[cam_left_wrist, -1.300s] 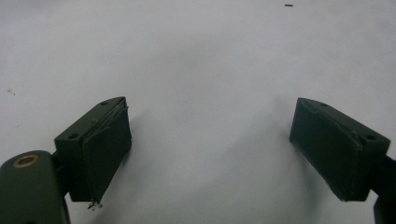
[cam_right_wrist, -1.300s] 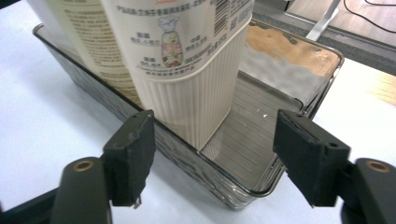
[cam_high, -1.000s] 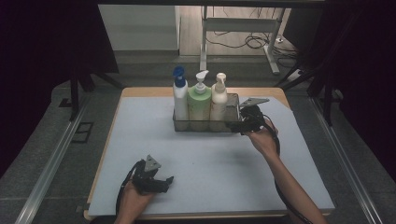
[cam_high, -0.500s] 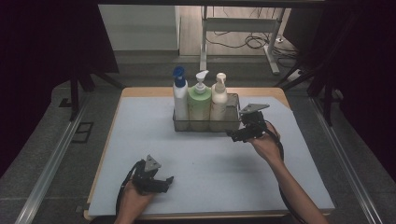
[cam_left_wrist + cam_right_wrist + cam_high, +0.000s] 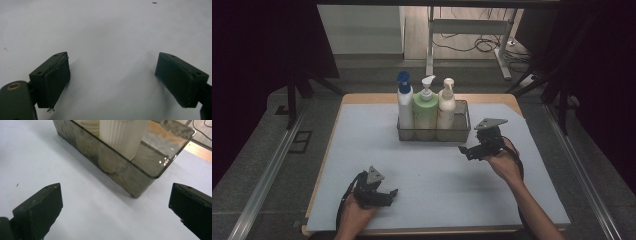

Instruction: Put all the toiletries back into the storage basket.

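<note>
My right gripper (image 5: pixel 472 150) hangs just in front of the smoked plastic caddy (image 5: pixel 462 131), near its right front corner, its jaws spread wide with nothing between them; in the right gripper view that corner (image 5: pixel 140 187) sits between and beyond my two black jaws, with the ribbed cream bottle (image 5: pixel 122 135) standing inside just behind the wall. The caddy stands at the far middle of the pale mat (image 5: pixel 432 190), holding three pump bottles in a row: a blue-capped one (image 5: pixel 404 107) at the left, a green one (image 5: pixel 426 112) in the middle, the cream one (image 5: pixel 446 107) at the right; the rightmost stretch of the caddy looks empty. My left gripper (image 5: pixel 384 195) rests low at the near edge of the mat, well apart from everything, jaws likewise spread over bare mat (image 5: pixel 107 37). I judge the work around the caddy to be mine on the right; if I go back in for the cream bottle, I should rise first so the jaws clear the caddy's rim, come in level with the ribbed body rather than the pump head, and close square on it; a tilted grip could drag the bottle against its green neighbour or tip the caddy; the left could steady the caddy's front wall if it slides.
</note>
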`<act>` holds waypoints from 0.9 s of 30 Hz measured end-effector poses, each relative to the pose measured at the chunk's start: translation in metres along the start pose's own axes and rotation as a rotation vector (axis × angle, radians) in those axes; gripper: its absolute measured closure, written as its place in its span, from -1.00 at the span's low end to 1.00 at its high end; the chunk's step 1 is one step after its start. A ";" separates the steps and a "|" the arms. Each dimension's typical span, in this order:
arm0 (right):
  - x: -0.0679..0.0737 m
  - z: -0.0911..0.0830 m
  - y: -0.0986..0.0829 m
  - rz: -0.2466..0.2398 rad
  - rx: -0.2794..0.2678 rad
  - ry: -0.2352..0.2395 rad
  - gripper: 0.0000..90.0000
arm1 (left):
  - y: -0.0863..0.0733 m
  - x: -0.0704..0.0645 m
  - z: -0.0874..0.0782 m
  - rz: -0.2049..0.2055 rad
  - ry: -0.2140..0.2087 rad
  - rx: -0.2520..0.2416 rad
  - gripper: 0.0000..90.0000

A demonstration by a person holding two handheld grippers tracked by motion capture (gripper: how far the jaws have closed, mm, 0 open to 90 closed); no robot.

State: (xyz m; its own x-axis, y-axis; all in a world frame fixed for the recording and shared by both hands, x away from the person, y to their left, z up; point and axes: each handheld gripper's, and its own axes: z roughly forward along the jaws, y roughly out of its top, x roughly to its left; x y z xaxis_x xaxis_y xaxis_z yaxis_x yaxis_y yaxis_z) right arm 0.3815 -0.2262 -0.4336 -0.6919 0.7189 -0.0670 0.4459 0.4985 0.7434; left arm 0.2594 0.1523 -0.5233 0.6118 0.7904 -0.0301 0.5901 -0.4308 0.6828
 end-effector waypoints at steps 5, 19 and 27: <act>0.002 -0.006 -0.007 -0.009 0.017 0.005 -1.00 | 0.000 0.000 0.000 0.000 0.000 0.000 -0.73; 0.001 -0.023 -0.030 -0.008 0.043 -0.002 -1.00 | 0.000 0.000 0.000 0.000 0.000 0.000 -0.73; 0.003 -0.039 -0.043 -0.011 0.047 -0.005 -1.00 | 0.000 0.000 0.000 -0.001 0.000 -0.002 -0.73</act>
State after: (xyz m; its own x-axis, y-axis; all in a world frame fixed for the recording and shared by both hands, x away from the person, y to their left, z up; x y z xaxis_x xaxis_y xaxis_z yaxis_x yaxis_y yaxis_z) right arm 0.3384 -0.2644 -0.4393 -0.6939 0.7158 -0.0784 0.4647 0.5283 0.7106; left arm 0.2593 0.1523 -0.5235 0.6117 0.7905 -0.0307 0.5896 -0.4296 0.6840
